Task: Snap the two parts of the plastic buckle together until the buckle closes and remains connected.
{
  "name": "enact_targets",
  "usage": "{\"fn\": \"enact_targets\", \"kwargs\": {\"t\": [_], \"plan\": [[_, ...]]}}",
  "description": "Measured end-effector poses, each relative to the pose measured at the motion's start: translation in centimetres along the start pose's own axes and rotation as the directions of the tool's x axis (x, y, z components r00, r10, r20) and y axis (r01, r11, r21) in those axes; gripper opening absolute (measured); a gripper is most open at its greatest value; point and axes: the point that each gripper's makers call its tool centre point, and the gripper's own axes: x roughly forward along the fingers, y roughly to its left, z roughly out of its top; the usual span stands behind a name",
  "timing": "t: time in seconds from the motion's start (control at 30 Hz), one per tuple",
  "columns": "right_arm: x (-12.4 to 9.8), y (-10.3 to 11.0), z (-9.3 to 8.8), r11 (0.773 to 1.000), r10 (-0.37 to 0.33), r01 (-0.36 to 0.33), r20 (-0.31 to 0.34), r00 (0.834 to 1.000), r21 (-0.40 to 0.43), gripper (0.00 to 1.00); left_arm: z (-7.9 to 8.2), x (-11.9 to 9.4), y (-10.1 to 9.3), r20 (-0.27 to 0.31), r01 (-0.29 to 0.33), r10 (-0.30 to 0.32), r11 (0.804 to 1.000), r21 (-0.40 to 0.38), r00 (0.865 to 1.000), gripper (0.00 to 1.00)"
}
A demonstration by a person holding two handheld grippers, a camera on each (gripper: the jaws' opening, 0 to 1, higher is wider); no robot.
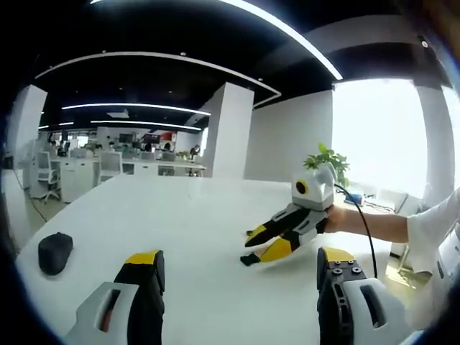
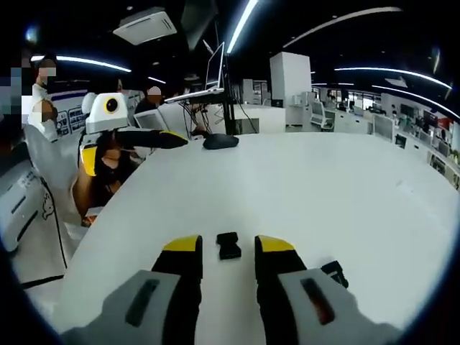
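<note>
One small black plastic buckle part lies on the white bench between the right claw's parted jaws; the other black part sits beside. Left claw hangs apart, empty. Closure should be centred squarely.

Two grippers, left and right; two buckle parts; one mouse.

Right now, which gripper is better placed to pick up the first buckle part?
Right. The right gripper is open with a black buckle part between its jaw tips on the white table; the left gripper is open over bare table.
</note>
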Motion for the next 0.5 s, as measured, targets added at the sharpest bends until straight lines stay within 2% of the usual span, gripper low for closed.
{"fn": "enact_targets", "kwargs": {"t": [0.5], "plan": [[0.3, -0.3, -0.3, 1.000, 0.007, -0.007, -0.008, 1.000, -0.003, 0.25, 0.9, 1.6, 0.3, -0.013, 0.026, -0.026, 1.000, 0.007, 1.000, 0.88]]}}
